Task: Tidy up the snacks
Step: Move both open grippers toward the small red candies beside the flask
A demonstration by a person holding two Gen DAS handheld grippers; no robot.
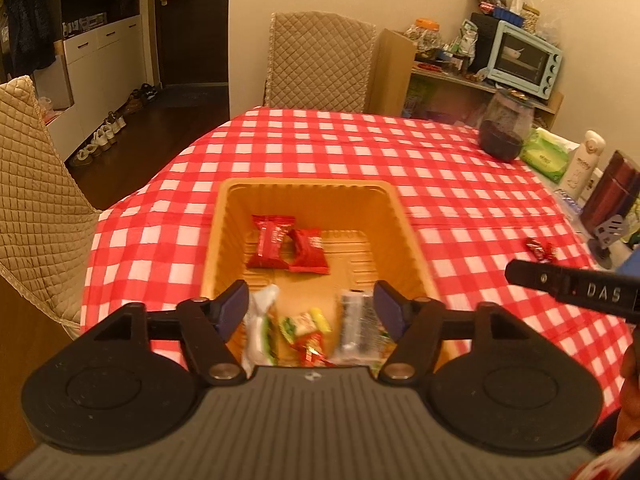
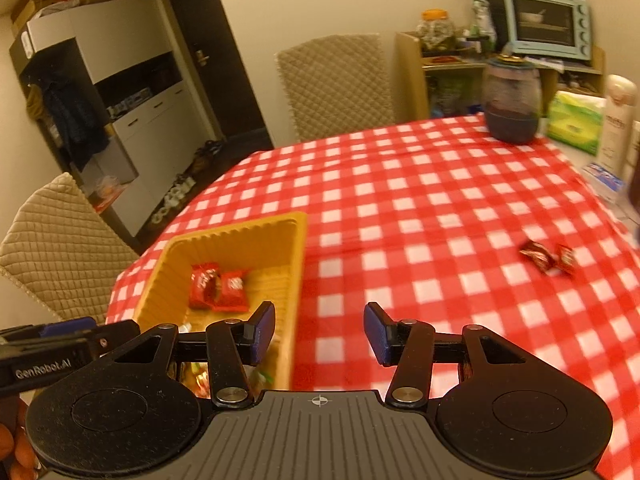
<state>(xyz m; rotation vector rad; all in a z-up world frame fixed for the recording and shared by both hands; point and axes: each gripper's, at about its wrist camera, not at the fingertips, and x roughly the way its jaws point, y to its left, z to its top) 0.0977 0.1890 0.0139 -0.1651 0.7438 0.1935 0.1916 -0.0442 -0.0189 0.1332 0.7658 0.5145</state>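
A yellow plastic basket (image 1: 404, 220) stands on the red checked tablecloth; it also shows in the right wrist view (image 2: 298, 264). Two red snack packs (image 1: 286, 246) lie at its far end, also seen from the right wrist (image 2: 218, 286). Several mixed wrapped snacks (image 1: 308, 328) lie at its near end. My left gripper (image 1: 310, 306) is open and empty above those near snacks. My right gripper (image 2: 320, 332) is open and empty over the cloth just right of the basket. Two small red candies (image 2: 546, 258) lie on the cloth to the right, also in the left wrist view (image 1: 542, 249).
A dark glass jar (image 1: 505, 126), green tissue pack (image 1: 548, 154), white bottle (image 1: 582, 164) and dark red canister (image 1: 610, 196) stand along the table's right side. Quilted chairs stand at the far end (image 1: 320, 64) and left (image 1: 36, 200).
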